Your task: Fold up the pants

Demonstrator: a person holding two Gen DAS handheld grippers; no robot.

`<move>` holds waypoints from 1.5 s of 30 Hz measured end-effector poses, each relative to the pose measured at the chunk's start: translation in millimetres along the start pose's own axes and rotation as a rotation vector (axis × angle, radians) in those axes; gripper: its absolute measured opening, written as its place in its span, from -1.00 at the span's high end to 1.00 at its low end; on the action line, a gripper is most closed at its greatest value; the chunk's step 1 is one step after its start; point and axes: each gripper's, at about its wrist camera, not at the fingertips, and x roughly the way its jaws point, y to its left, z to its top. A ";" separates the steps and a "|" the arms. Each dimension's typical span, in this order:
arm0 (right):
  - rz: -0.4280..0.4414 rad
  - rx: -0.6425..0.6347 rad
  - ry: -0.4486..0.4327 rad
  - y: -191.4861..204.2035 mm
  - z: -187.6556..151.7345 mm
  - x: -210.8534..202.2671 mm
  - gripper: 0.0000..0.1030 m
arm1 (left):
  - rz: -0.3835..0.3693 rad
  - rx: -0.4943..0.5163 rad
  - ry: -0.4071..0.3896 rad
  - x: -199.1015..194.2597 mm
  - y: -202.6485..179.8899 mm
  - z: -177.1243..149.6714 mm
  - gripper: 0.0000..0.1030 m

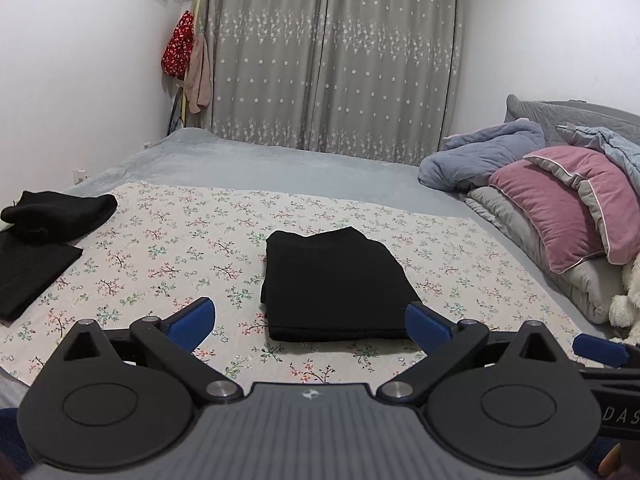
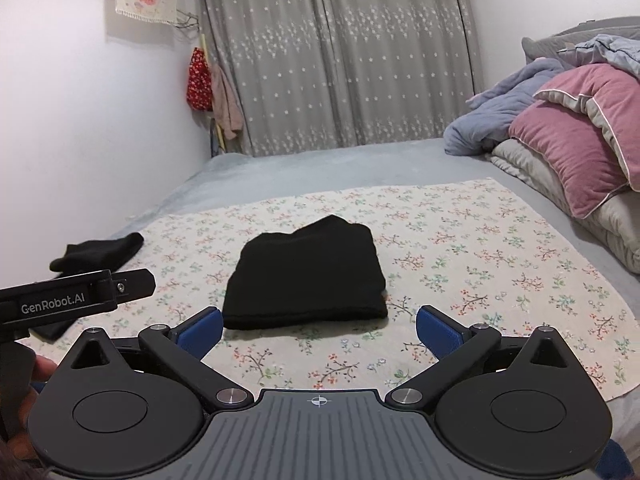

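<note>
Black pants [image 1: 334, 284] lie folded into a compact rectangle on the floral cloth [image 1: 224, 240], also seen in the right wrist view as the folded pants [image 2: 308, 276] on the cloth [image 2: 460, 256]. My left gripper [image 1: 310, 322] is open just in front of the pants' near edge, its blue pads [image 1: 192, 322] wide apart and touching nothing. My right gripper [image 2: 318, 332] is open too, near the same edge, nothing between its pads [image 2: 438, 334]. The right gripper's blue tip [image 1: 600, 350] shows at the left wrist view's right edge.
More black garments [image 1: 44, 236] lie at the cloth's left side, also seen in the right view [image 2: 100, 256]. A pile of bedding with a pink pillow [image 1: 560, 204] fills the right. Grey curtains [image 1: 332, 56] hang behind the bed. The left gripper's body [image 2: 76, 292] juts in at left.
</note>
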 end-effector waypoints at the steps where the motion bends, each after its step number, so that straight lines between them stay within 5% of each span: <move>1: -0.002 -0.001 0.001 0.6 0.0 -0.3 -1.00 | 0.003 0.002 -0.002 -0.7 -0.1 -0.2 -0.81; 45: -0.048 -0.015 0.022 6.2 -0.8 2.6 -1.00 | 0.036 0.068 0.021 3.2 -16.0 -5.5 -0.81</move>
